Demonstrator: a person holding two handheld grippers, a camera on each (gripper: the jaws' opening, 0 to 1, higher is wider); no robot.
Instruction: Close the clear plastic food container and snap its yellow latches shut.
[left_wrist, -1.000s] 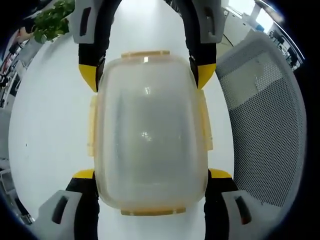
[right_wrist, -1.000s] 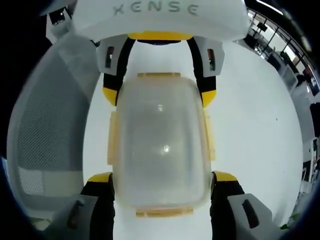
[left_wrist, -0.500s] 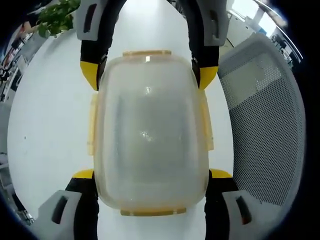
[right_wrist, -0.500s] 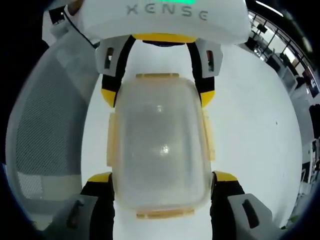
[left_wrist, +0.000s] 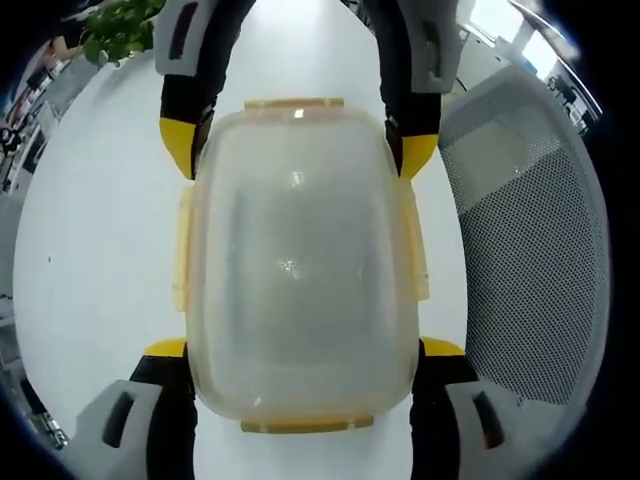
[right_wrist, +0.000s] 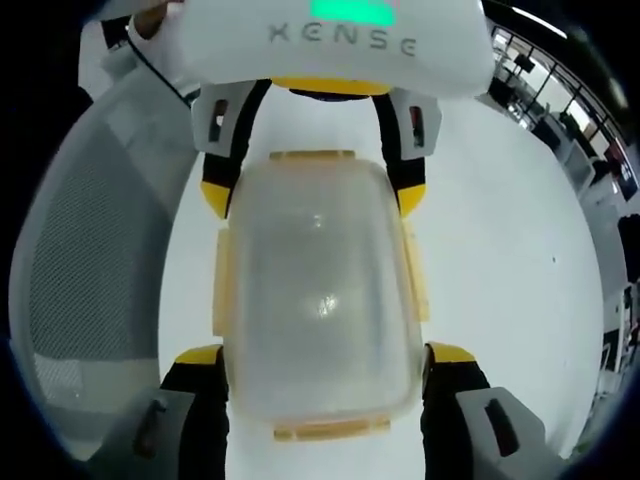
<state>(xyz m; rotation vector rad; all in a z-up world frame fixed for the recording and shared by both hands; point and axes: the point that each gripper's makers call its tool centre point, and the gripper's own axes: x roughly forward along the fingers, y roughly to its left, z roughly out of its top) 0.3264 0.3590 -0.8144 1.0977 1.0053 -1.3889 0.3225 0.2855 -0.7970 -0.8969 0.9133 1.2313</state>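
The clear plastic food container (left_wrist: 300, 260) has its lid on, with yellow latches at both ends and along both long sides; whether they are snapped is not clear. In the left gripper view, my left gripper (left_wrist: 302, 348) straddles the near end, its yellow-tipped jaws pressed to either side. My right gripper (left_wrist: 297, 148) comes in from the top and clasps the far end the same way. The right gripper view mirrors this: the container (right_wrist: 318, 300) sits between my right gripper (right_wrist: 324, 354) below and my left gripper (right_wrist: 312, 195) above.
A white table (left_wrist: 100, 250) lies under the container. A grey mesh office chair (left_wrist: 530, 250) stands close beside it, also seen as the chair (right_wrist: 90, 270) in the right gripper view. A green plant (left_wrist: 115, 30) is at the far table edge.
Both views have drifted slightly; both grippers keep the same hold on the container's ends.
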